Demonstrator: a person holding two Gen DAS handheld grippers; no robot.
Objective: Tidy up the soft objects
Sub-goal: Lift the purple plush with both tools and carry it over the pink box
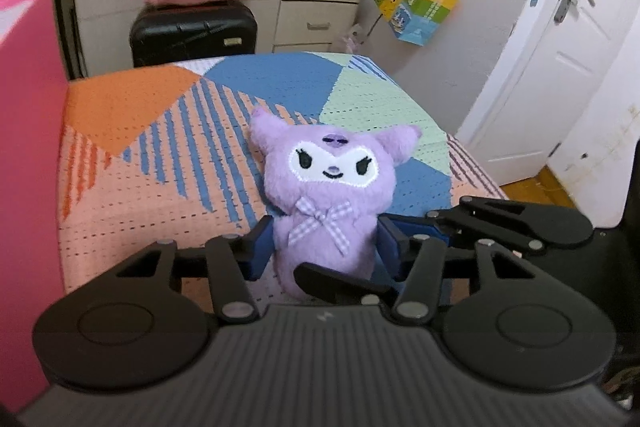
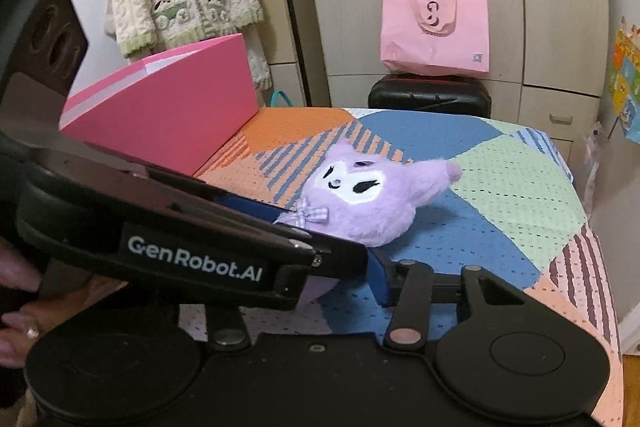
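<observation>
Left gripper [image 1: 326,247]: blue pads pressed on both flanks of the fluffy purple cat-eared plush toy [image 1: 330,195], clamped at its body below the checked bow.
Right gripper [image 2: 376,279]: just beside the left one; one blue finger shows, its partner is hidden, so I cannot tell its spread.
Plush: lying on the patchwork-patterned knitted bedspread [image 2: 500,187], head toward the wardrobe.
Progress: early, I judge; toy gripped, not yet stowed.
Left to do: likely carry it into the open pink cardboard box [image 2: 168,115] nearby.
Look: furry, squashy, white embroidered face.

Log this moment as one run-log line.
left tool: shut on purple plush | right tool: state unclear | pink box: on bed
</observation>
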